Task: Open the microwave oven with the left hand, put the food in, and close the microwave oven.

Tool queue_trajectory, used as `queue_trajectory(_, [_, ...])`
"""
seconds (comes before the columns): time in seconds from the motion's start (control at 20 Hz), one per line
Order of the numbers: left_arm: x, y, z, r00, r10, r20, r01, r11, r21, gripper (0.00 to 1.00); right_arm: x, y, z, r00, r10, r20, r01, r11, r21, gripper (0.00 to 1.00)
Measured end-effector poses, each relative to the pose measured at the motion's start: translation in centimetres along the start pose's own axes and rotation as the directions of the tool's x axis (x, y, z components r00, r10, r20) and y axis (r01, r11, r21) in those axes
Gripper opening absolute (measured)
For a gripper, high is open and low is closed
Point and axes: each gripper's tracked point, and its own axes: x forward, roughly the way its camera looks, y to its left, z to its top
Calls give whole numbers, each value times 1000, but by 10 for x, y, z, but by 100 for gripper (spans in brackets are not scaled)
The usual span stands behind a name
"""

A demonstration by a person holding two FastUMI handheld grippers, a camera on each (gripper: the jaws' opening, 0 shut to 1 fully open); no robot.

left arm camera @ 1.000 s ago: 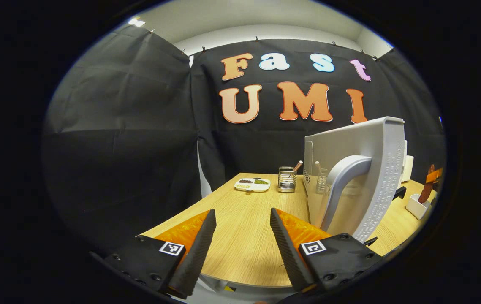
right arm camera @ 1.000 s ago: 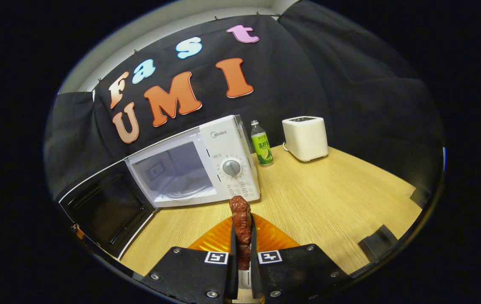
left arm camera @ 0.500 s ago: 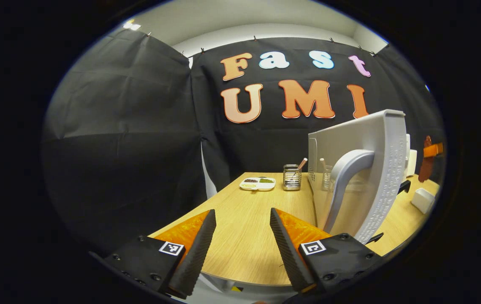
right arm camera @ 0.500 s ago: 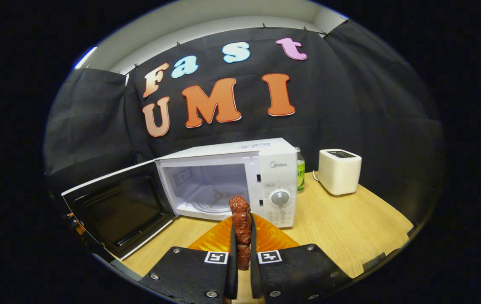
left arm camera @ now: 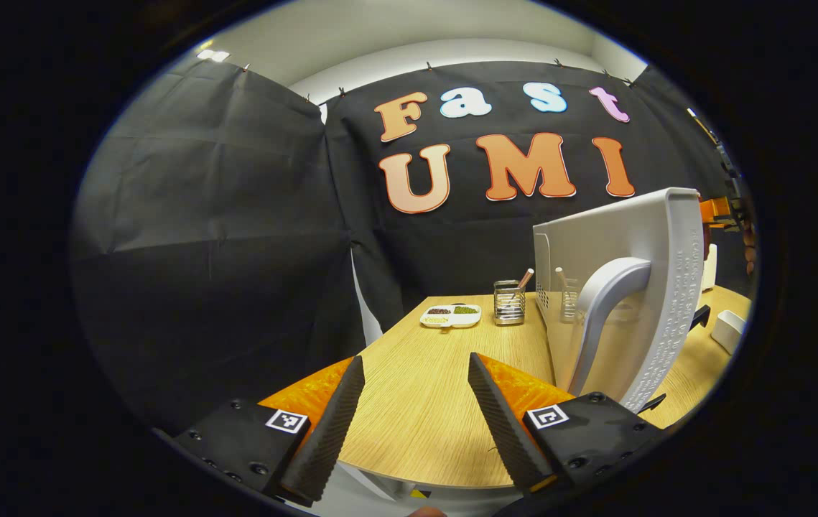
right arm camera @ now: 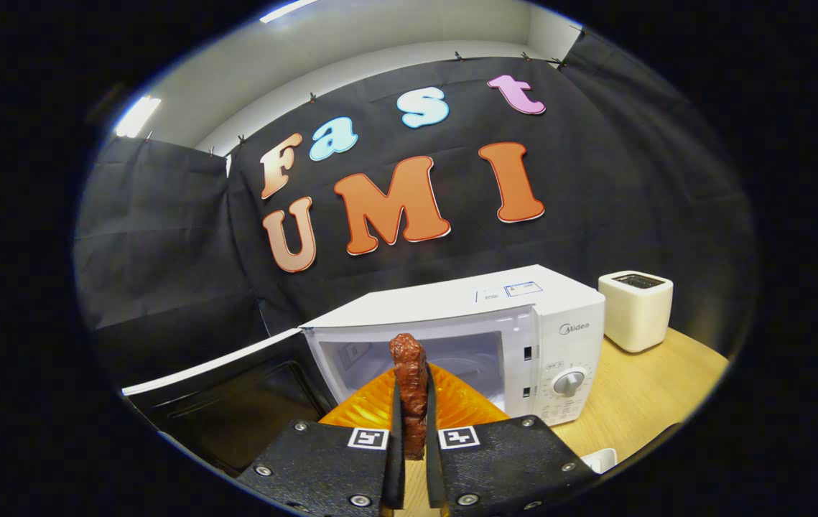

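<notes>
The white microwave [right arm camera: 523, 316] stands on the wooden table with its door [right arm camera: 229, 409] swung wide open to the left. My right gripper [right arm camera: 411, 402] is shut on a reddish-brown piece of food [right arm camera: 409, 384], held upright in front of the open cavity [right arm camera: 423, 359]. In the left gripper view the open door [left arm camera: 631, 287] is seen edge-on at the right, with its curved grey handle [left arm camera: 606, 309] facing me. My left gripper [left arm camera: 412, 402] stands open just left of that door, with nothing between its fingers.
A white toaster [right arm camera: 635, 309] sits right of the microwave. A white divided dish [left arm camera: 450, 314] and a metal utensil holder [left arm camera: 509, 301] stand at the table's far end. A small white box [left arm camera: 728, 330] lies beyond the door. The table's near edge [left arm camera: 416, 474] runs below my left gripper.
My right gripper has swung left and up with the food, so the open cavity now sits right behind the food. The left gripper has shifted slightly and stays open.
</notes>
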Motion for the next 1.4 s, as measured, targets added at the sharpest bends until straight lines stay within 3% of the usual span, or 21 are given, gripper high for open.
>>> queue_trajectory(0.1, [0, 3, -1, 1000, 5, 3, -5, 1000, -4, 95, 18, 3, -2, 1000, -21, 22, 20, 999, 34, 11])
queue_trajectory(0.15, [0, 6, -2, 1000, 8, -1, -8, 1000, -4, 100, 27, 1, -5, 999, -43, 32, 41, 998, 56, 7])
queue_trajectory(0.3, [4, 16, -6, 1000, 26, -10, -26, 1000, -6, 100, 51, -5, -15, 993, -98, 58, 90, 987, 134, 11])
queue_trajectory(0.35, [4, 18, -5, 1000, 29, -11, -29, 1000, -9, 95, 58, -7, -17, 989, -121, 81, 105, 978, 179, 11])
queue_trajectory(0.45, [4, 24, -9, 999, 36, -16, -36, 999, -11, 100, 71, -15, -32, 981, -170, 89, 139, 950, 278, 11])
queue_trajectory(0.5, [6, 26, -12, 999, 44, -21, -44, 999, -11, 95, 78, -17, -44, 979, -191, 72, 159, 935, 317, 11])
queue_trajectory(0.7, [8, 37, -18, 997, 64, -37, -65, 998, -24, 95, 96, -8, -62, 977, -202, 73, 167, 927, 337, 11])
queue_trajectory(0.95, [10, 47, -26, 995, 89, -51, -91, 996, -21, 95, 126, -9, -82, 966, -253, 59, 203, 878, 432, 11])
queue_trajectory(1.0, [10, 49, -28, 994, 94, -57, -95, 995, -18, 100, 131, -9, -81, 962, -261, 77, 201, 872, 446, 11])
queue_trajectory(1.05, [11, 50, -29, 994, 98, -58, -99, 995, -14, 95, 138, -13, -81, 956, -278, 90, 208, 864, 459, 11])
queue_trajectory(1.4, [11, 61, -34, 988, 135, -75, -136, 991, -10, 95, 188, -32, -104, 935, -345, 78, 251, 805, 538, 11])
